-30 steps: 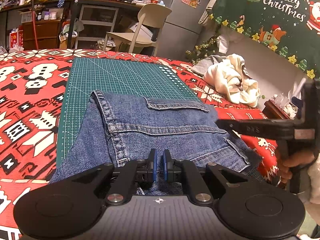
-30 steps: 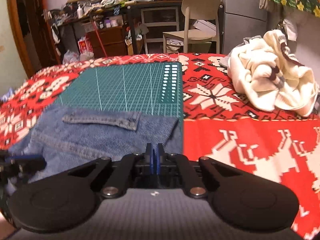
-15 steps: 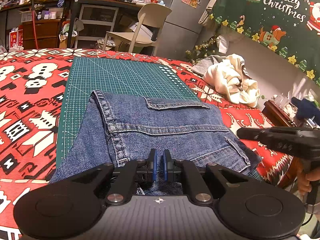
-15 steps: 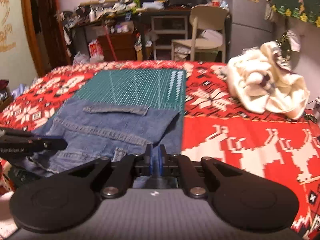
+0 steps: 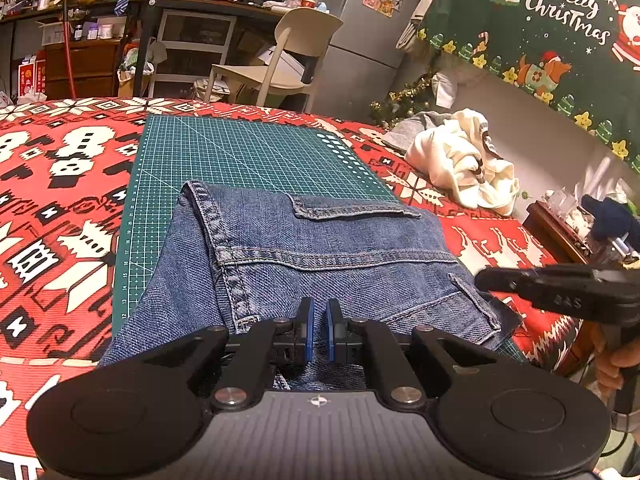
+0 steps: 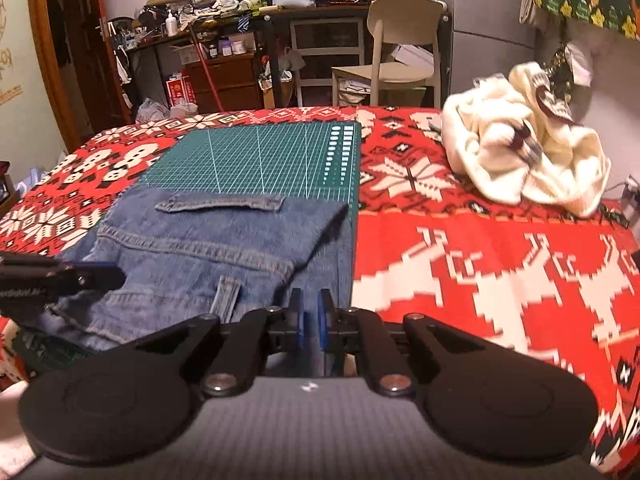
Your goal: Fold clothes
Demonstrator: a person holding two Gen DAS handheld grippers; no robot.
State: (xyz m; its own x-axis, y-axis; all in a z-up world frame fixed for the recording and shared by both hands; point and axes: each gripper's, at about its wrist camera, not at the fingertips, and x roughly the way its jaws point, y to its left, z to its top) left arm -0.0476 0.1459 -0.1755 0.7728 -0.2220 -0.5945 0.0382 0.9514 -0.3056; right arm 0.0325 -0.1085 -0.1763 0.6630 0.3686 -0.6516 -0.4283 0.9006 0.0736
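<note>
Folded blue jeans [image 5: 320,248] lie on the near half of a green cutting mat [image 5: 240,152], back pocket up. My left gripper [image 5: 318,332] sits at their near edge, and denim runs between its nearly closed blue pads. The right wrist view shows the jeans [image 6: 192,248] with the left gripper [image 6: 116,274] resting on their waistband side. My right gripper [image 6: 310,324] is at the mat's [image 6: 260,156] near right corner, its pads almost together with nothing in them. From the left wrist view the right gripper [image 5: 480,280] hovers just off the jeans' right corner.
A crumpled white garment [image 5: 460,160] lies on the red patterned tablecloth [image 5: 60,200] at the far right, and it shows as a white garment [image 6: 520,152] in the right wrist view too. A hand [image 5: 616,360] holds the right gripper. A cluttered side table [image 5: 560,232] stands right of the table. A chair [image 5: 288,48] is behind.
The right gripper has pulled back to the right, off the jeans, and its pads have parted a sliver. The left gripper and the jeans have not moved.
</note>
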